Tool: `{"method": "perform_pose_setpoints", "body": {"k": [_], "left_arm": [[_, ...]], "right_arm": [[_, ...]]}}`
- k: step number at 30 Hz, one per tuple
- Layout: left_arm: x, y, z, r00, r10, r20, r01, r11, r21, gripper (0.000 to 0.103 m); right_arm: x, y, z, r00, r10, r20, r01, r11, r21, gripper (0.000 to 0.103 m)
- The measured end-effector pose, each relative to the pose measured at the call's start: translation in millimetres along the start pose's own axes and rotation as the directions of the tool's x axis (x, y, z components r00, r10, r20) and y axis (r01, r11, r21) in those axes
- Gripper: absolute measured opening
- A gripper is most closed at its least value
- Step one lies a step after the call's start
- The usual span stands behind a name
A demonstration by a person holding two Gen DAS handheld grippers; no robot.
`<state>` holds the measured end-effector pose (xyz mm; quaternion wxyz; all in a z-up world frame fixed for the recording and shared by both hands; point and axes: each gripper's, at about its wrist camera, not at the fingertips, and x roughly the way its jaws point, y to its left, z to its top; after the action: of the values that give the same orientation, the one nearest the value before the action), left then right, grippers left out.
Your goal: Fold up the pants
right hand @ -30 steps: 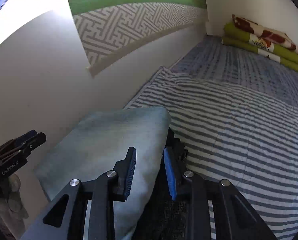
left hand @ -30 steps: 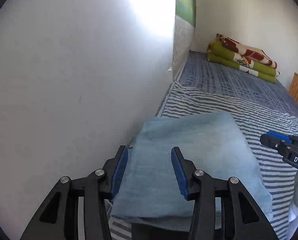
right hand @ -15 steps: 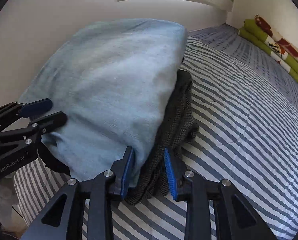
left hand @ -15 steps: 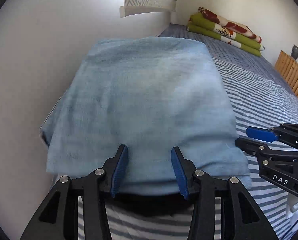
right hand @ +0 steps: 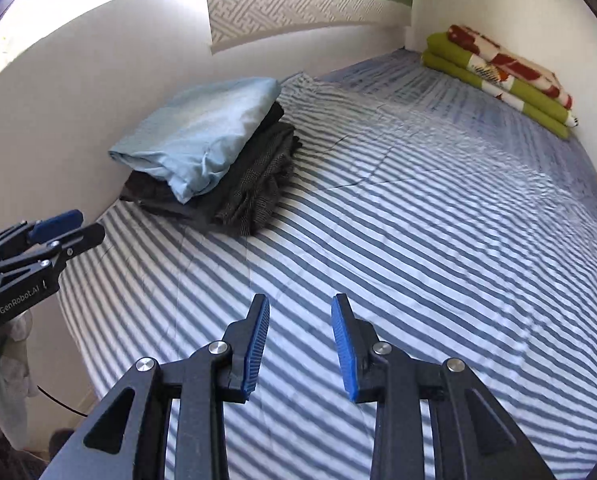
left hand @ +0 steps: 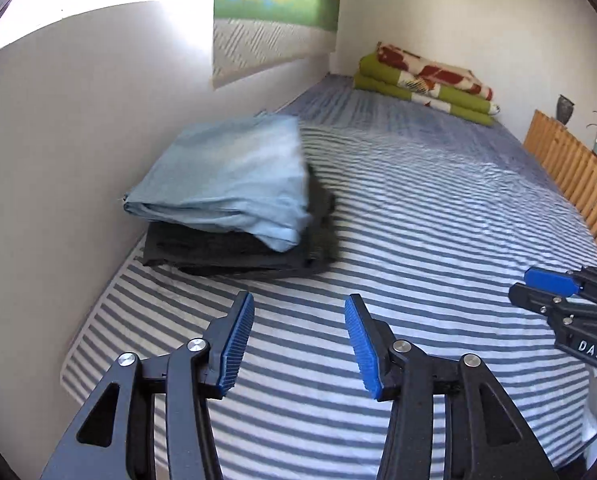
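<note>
Atop perhaps two dark garments (right hand: 234,192), one blue pants (right hand: 202,132)

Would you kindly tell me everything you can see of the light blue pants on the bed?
The light blue pants are folded into a flat, thick rectangle of soft, thin-looking cloth, with layered fold edges showing at the near end. They lie on top of a stack of dark folded clothes, beside the white wall, on the striped sheet. Neither pair of tongs touches them.
</note>
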<state>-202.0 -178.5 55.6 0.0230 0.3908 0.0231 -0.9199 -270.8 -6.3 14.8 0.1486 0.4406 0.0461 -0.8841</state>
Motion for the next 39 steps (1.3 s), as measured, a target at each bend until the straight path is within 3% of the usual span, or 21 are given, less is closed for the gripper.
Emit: {"method": "perform_pose_setpoints", "body": {"k": [7,9,14,18,21,23,24,27,32,39], "left_arm": [[-128,-78,-32,0.996,-0.028,0.083,0.023,0.998,0.058,0.058],[-161,-98,-33,0.993,-0.018,0.117,0.01,0.997,0.071,0.065],[-226,-126,-75,0.984,-0.016,0.176,0.011,1.0,0.029,0.081],[-246,-135,-110,0.989,-0.038,0.141,0.041,0.999,-0.013,0.085],[-254,-142,-126,0.992,-0.017,0.127,0.015,1.0,0.012,0.085],[-262,-142,-134,0.991,-0.007,0.135,0.005,1.0,0.012,0.093],[-266,-141,-137,0.99,-0.011,0.139,0.01,1.0,0.004,0.097],[-280,-141,-142,0.988,-0.006,0.154,0.008,1.0,-0.009,0.098],[-287,-138,-143,0.987,-0.008,0.158,0.013,1.0,-0.029,0.099],[-277,-133,-144,0.99,0.015,0.141,-0.012,1.0,-0.022,0.099]], "right_arm": [[-103,-25,-61,0.996,0.035,0.087,-0.037,0.999,0.025,0.034],[-127,-28,-76,0.993,0.016,0.117,-0.018,1.0,0.016,0.034],[-170,-32,-124,0.985,0.007,0.175,-0.016,0.999,0.05,0.04],[-180,-33,-167,0.988,-0.005,0.157,-0.01,0.995,0.095,0.042],[-186,-32,-189,0.989,-0.026,0.143,0.008,0.992,0.124,0.044],[-193,-31,-200,0.988,-0.049,0.147,0.029,0.99,0.137,0.048],[-197,-32,-203,0.987,-0.055,0.151,0.033,0.989,0.146,0.051],[-209,-29,-208,0.982,-0.081,0.168,0.057,0.988,0.143,0.054],[-227,-28,-209,0.968,-0.128,0.216,0.097,0.985,0.146,0.068],[-219,-29,-214,0.968,-0.135,0.21,0.104,0.983,0.15,0.069]]}}
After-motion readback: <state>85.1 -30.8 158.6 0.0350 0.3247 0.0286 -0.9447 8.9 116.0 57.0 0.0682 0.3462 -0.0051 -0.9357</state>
